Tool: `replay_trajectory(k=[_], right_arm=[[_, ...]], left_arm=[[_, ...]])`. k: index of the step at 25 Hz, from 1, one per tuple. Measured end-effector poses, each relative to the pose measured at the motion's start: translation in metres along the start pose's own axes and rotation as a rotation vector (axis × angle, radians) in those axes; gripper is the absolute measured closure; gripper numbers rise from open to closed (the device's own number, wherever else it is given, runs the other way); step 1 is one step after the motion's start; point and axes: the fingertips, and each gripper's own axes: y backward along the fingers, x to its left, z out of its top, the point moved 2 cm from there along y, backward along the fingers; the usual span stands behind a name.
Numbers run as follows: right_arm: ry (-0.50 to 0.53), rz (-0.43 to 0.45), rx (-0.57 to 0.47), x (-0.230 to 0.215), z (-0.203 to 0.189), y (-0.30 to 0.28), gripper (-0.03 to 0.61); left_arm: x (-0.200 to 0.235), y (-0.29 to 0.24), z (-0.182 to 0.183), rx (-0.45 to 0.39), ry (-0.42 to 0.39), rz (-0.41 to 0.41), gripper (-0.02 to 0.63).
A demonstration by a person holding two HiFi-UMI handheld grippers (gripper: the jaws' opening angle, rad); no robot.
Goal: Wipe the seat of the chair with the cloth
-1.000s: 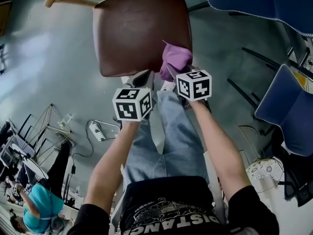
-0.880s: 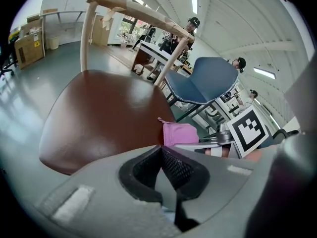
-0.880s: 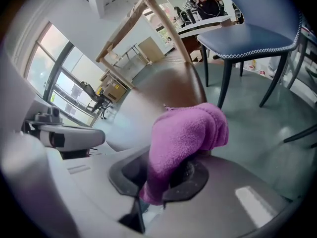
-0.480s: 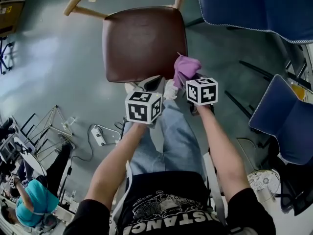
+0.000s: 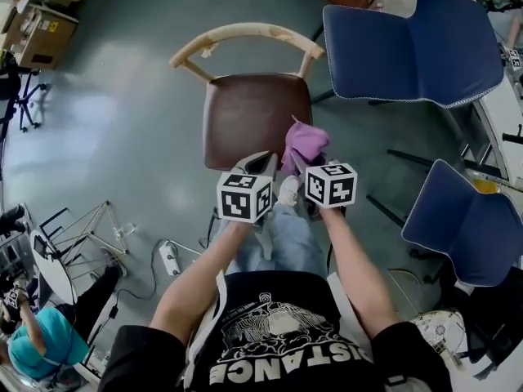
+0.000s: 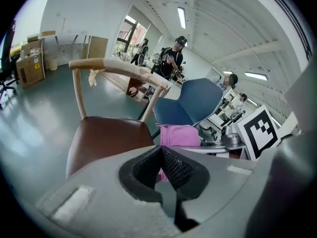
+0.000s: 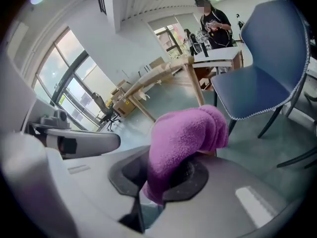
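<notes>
Bright, even light came from long white ceiling strip lights (image 6: 181, 17) and tall windows (image 7: 74, 81); fisheye edges curved, darkened.

A glossy grey-green floor (image 5: 122, 96) spreads across the room. Two blue padded chairs with pale piping stand on it, one (image 5: 409, 47) at the upper right of the head view and the other (image 5: 458, 219) lower at the right edge. A white power strip (image 5: 169, 258) lies on the floor beside a thin metal wire frame (image 5: 86, 219). Brown cardboard boxes (image 5: 37, 31) sit at the upper left. A person in a teal shirt (image 5: 45, 341) is at the lower left. Another person in dark clothes (image 6: 171, 58) stands in the background, and tall windows (image 7: 74, 83) line one wall.
</notes>
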Motion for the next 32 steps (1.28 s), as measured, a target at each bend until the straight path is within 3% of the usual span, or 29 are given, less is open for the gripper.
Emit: replay_trajectory(k=[6, 13, 17, 24, 32], right_arm=[[0.079, -0.008, -0.089, 0.057, 0.045, 0.039, 0.518], [0.151, -0.03, -0.225, 0.118, 0.097, 0.072, 0.518], [0.142, -0.016, -0.296, 0.14, 0.116, 0.09, 0.518], [0.189, -0.052, -0.363, 0.154, 0.132, 0.112, 0.518], [0.219, -0.043, -0.387, 0.172, 0.141, 0.106, 0.518]], left_arm=[[-0.014, 0.045, 0.049, -0.093, -0.047, -0.023, 0.618], [-0.02, 0.097, 0.097, -0.175, -0.158, -0.039, 0.62], [-0.026, 0.117, 0.117, -0.226, -0.193, -0.031, 0.62], [-0.039, 0.138, 0.135, -0.277, -0.266, -0.032, 0.62], [-0.033, 0.146, 0.142, -0.283, -0.259, -0.048, 0.62]])
